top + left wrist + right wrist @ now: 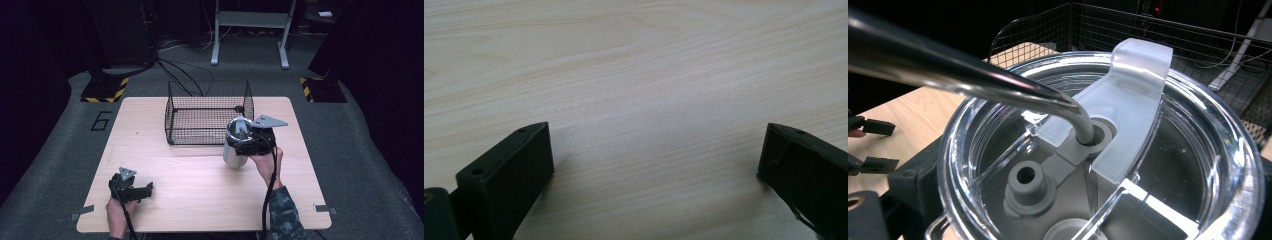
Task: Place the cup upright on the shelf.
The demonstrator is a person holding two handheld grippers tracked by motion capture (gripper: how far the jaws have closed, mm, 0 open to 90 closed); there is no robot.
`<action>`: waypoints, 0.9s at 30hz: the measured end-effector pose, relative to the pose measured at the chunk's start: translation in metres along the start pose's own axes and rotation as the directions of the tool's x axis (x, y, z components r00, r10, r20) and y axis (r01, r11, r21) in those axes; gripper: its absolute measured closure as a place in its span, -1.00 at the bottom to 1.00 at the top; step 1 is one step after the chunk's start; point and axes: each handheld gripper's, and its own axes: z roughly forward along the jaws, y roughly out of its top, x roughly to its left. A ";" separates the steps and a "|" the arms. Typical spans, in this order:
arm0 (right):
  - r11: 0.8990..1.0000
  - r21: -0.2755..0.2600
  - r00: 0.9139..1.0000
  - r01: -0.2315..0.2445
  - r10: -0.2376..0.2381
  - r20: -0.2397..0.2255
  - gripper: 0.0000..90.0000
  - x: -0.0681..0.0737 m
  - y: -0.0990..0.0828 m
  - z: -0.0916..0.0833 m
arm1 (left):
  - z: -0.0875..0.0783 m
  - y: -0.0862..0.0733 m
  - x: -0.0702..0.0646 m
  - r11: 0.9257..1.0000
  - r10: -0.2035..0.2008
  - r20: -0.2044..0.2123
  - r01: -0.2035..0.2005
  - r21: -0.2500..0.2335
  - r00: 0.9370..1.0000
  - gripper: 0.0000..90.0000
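Looking down from the high view, a silver tumbler [235, 145] with a clear lid sits tilted at the right gripper [250, 140], just in front of the wire basket [209, 114] on the wooden table [200, 200]. The right hand [267, 162] holds that gripper against the tumbler's upper part; its jaws appear to clamp the cup near the rim. The left gripper [145, 190] lies low near the table's front left, well apart from the tumbler, in the left hand [117, 210].

In the left gripper view, the two black jaws stand spread wide over bare wood grain, nothing between them.

In the right gripper view, the tumbler's lid [1108, 150] is transparent, with a frosted curved slider and grey ports; a bent metal straw [973, 75] enters one port. The basket stands behind, and the left gripper [870, 145] shows far left.
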 end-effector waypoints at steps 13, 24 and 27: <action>1.000 0.002 1.000 0.006 -0.006 -0.027 -0.93 0.003 0.012 0.015 | 0.000 0.000 0.000 1.000 -0.002 0.000 0.002 -0.001 1.000 -0.98; 1.000 0.001 0.999 0.002 -0.002 -0.040 -0.93 0.003 0.024 0.022 | -0.001 0.000 0.001 1.000 0.011 0.002 -0.011 0.010 1.000 -0.98; 1.000 -0.002 0.999 0.011 -0.011 -0.040 -0.93 0.003 0.028 0.022 | -0.001 0.000 0.001 1.000 0.013 0.001 -0.013 0.010 1.000 -0.98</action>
